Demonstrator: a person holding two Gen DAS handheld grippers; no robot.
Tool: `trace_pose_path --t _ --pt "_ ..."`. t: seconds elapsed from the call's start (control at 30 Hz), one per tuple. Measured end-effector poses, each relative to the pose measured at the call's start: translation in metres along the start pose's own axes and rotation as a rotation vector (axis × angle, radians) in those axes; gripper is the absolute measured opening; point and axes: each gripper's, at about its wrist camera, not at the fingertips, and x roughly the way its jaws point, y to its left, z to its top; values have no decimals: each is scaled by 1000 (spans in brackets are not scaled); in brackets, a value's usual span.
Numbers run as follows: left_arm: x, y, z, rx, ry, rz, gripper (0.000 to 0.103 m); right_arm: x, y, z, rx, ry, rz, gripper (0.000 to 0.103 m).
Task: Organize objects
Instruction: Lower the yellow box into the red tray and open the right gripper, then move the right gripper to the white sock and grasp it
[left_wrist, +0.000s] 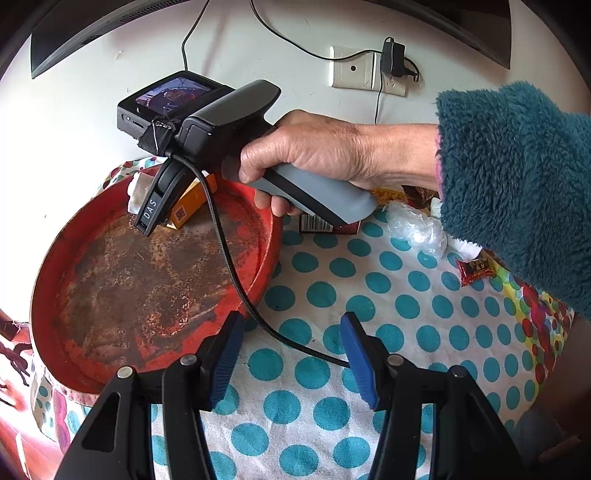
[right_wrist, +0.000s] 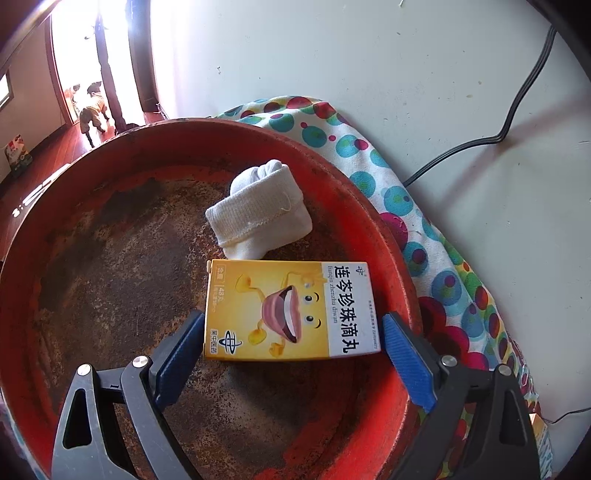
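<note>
Red, rust-worn round tray on dotted cloth; yellow medicine box flat inside at right, rolled white sock just beyond, toward the far rim. Right gripper over tray, jaws wide, straddling box's near end, left pad touching or nearly so. Left gripper above cloth right of tray, jaws open, holding nothing; red snack packet and clear plastic wrap on cloth further right.

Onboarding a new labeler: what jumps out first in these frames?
The big rusty red tray fills the right wrist view, holding a yellow medicine box between the open right gripper fingers and a rolled white sock behind it. Beside the tray lies the polka-dot cloth, under the open left gripper.
</note>
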Motion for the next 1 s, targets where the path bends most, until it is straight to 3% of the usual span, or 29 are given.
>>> trace_pose_path --t 0.2,0.4,0.57,0.73,0.87,1.0 --pt "-9 -9 1 20 -47 -58 56 -41 -4 -21 8 -53 6 95" --pt "-17 -28 2 80 -73 -104 56 -107 -36 -76 53 -108 -76 98" --pt "-19 -42 3 101 -85 -108 56 -143 -87 -147 166 -76 -158 98" --pt "-7 -47 3 78 -46 -91 56 -174 -122 -234 318 -71 -188 99" --pt "2 -56 3 91 -22 -67 56 -194 -119 -295 358 -104 -179 99" --pt "6 -68 6 112 -18 -69 56 -198 -103 -324 349 -150 -129 97"
